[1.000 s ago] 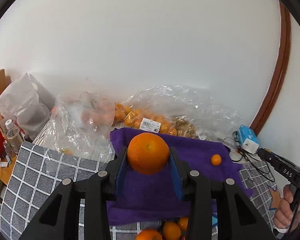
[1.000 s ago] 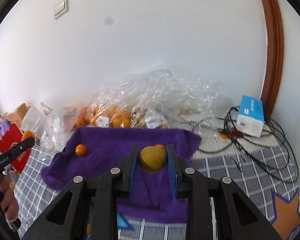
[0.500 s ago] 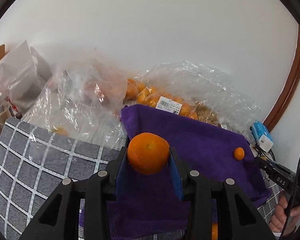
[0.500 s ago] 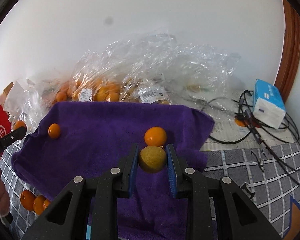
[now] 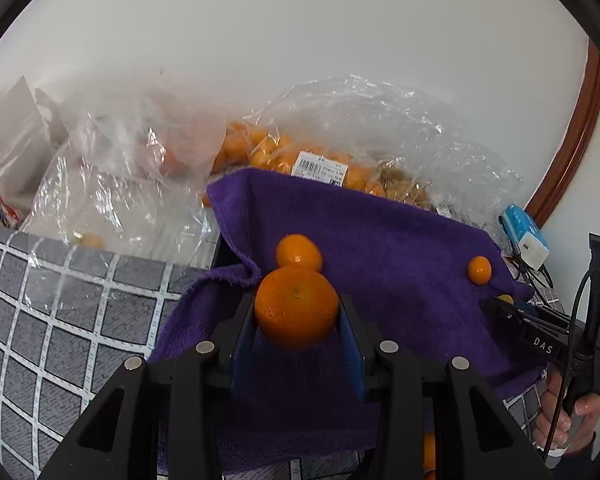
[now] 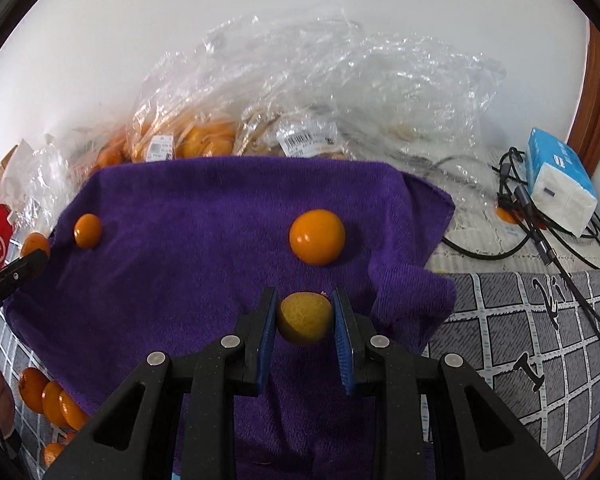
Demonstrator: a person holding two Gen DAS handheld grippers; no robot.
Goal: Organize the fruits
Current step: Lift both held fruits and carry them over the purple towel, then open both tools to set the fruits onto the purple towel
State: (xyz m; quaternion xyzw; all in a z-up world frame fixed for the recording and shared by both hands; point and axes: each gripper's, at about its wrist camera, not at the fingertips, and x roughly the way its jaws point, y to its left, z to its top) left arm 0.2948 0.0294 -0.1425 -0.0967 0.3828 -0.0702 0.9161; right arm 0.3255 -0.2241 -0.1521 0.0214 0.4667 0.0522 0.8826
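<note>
My left gripper is shut on a large orange, held low over the left part of a purple towel. A smaller orange lies on the towel just beyond it, and a small one lies at the right. My right gripper is shut on a yellowish fruit, low over the towel near its right edge. An orange lies just ahead of it, and a small orange lies at the far left.
Clear plastic bags of oranges lie behind the towel against the wall. A tissue pack and tangled cables lie to the right. Several loose oranges lie off the towel's near left edge on the grey checked cloth.
Both grippers have moved forward and down toward the towel, still holding their fruit. The oranges on the towel now look closer and larger.
</note>
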